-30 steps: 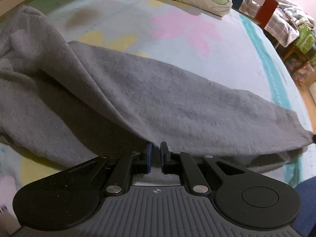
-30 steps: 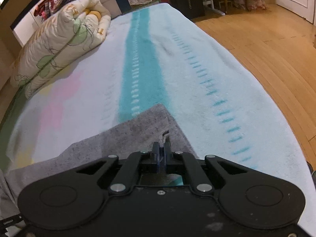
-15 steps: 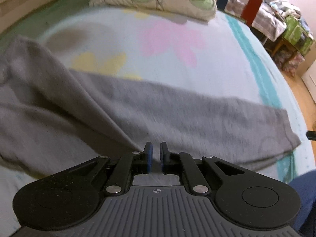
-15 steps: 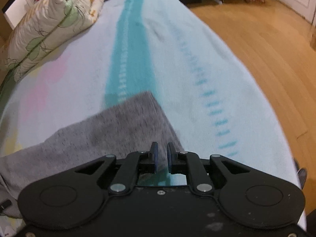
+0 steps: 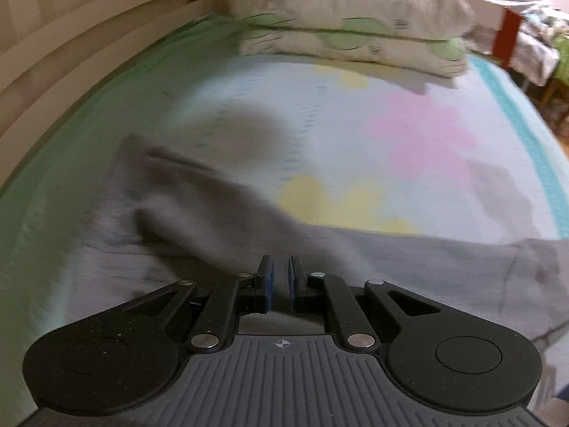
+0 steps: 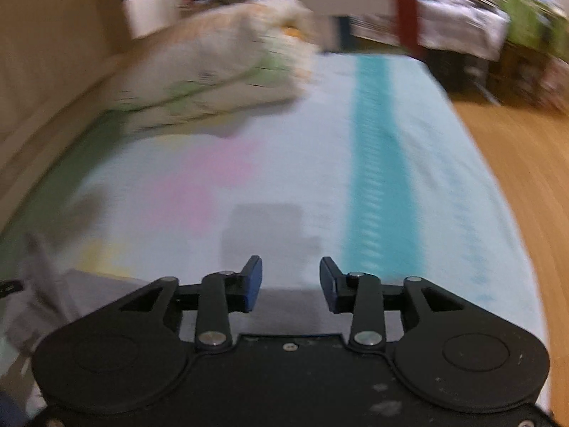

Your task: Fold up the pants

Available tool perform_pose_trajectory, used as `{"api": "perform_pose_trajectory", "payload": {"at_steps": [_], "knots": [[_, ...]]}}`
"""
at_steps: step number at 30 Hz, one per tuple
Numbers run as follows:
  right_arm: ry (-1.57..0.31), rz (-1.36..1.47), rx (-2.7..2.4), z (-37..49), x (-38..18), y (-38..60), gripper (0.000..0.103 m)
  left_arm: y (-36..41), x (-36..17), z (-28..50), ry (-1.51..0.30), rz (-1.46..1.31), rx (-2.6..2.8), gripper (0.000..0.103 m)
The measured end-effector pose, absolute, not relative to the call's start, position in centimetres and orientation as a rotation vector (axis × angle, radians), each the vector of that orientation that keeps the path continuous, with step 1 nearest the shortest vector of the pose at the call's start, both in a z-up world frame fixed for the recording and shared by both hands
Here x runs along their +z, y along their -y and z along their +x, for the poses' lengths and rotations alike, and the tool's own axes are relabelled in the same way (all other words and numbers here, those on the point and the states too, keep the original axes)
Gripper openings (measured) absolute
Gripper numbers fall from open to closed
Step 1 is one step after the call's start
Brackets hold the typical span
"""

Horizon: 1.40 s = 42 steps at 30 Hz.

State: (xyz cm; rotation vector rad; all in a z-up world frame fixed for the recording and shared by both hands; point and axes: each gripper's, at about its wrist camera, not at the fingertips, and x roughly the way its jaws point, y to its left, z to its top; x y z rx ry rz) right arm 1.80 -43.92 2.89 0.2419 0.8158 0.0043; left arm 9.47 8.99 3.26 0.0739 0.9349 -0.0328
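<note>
The grey pants (image 5: pixel 220 220) lie flat across the bed, one leg running right to a cuff (image 5: pixel 533 270). My left gripper (image 5: pixel 280 277) hovers above the pants with its jaws a narrow gap apart and nothing between them. My right gripper (image 6: pixel 291 284) is open wide and empty above the sheet. In the right wrist view a strip of the grey pants (image 6: pixel 106 284) shows just under and left of the fingers. Both views are motion-blurred.
A folded quilt (image 5: pixel 348 32) lies at the head of the bed, also in the right wrist view (image 6: pixel 220 67). The pastel sheet (image 5: pixel 409 135) has a teal stripe (image 6: pixel 380 178). A wooden bed rail (image 5: pixel 71 46) runs on the left. Wooden floor (image 6: pixel 526 178) lies to the right.
My right gripper let go of the pant cuff and opened wide, swinging up and left. My left gripper lifted away from the pants, which now lie flat.
</note>
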Motion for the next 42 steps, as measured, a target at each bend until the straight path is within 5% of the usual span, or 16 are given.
{"api": "perform_pose_trajectory", "payload": {"at_steps": [10,20,30,31,34,42], "knots": [[-0.786,0.136,0.430,10.0,2.2,24.3,0.054,-20.2,0.2,12.9,-1.000,0.031,0.054,0.009],[-0.757,0.079,0.741,18.8,-2.5,7.3,0.086,-26.6,-2.8,14.8,-1.026,-0.090,0.046,0.009],[-0.846,0.036,0.853,22.3,-7.5,-1.5,0.086,-29.4,-5.0,16.3,-1.032,-0.196,0.007,0.008],[-0.843,0.039,0.864,21.7,-7.1,-1.6,0.079,-29.4,-5.1,16.3,-1.031,-0.192,0.003,0.008],[-0.875,0.049,0.882,21.8,-6.9,-2.6,0.009,-29.3,-5.0,16.1,-1.032,-0.153,-0.018,0.009],[-0.728,0.096,1.083,12.4,-0.8,-1.8,0.009,-31.8,-3.6,15.1,-1.035,-0.166,0.045,0.008]]}}
